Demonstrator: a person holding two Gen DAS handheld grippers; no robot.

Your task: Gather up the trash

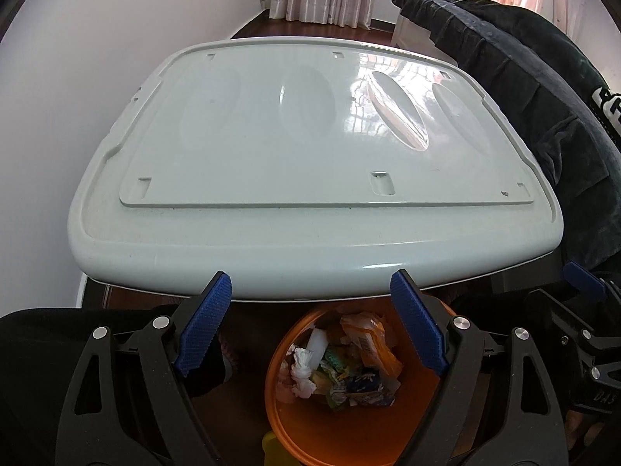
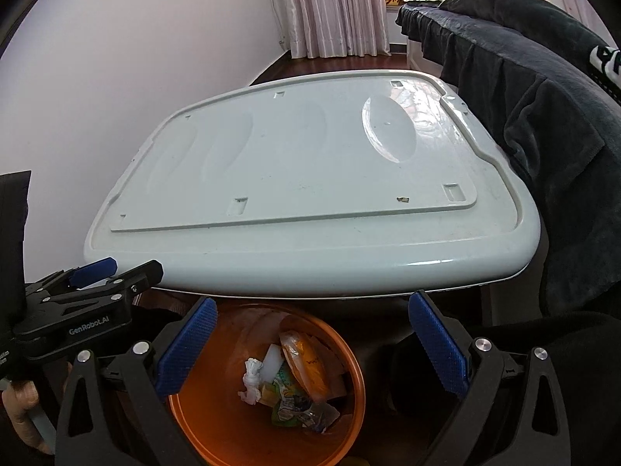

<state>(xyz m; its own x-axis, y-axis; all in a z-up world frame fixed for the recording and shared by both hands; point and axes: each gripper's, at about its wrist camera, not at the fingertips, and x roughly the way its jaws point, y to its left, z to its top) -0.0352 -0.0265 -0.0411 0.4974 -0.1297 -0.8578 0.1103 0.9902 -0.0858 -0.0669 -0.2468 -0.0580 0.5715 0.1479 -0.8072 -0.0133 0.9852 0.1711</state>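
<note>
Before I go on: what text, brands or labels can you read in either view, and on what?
"GenRobot.AI": on the left claw, seen in the right wrist view.
White letters on the dark cloth: cut off, unreadable.
Print on wrappers in the orange bin: too small.
Embossed letters on right claw's body, left view: unclear.

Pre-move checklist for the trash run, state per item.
1. Left tool empty, pads apart: ok.
2. Right tool empty, pads apart: ok.
3. Orange bin upright, mouth unobstructed: ok.
4. Wrappers and tissue inside the bin, none on its rim: ok.
5. Pale tabletop free of trash: not ok, small scrap near its front right corner.
6. Floor around the bin: cannot tell, dark and mostly hidden.
</note>
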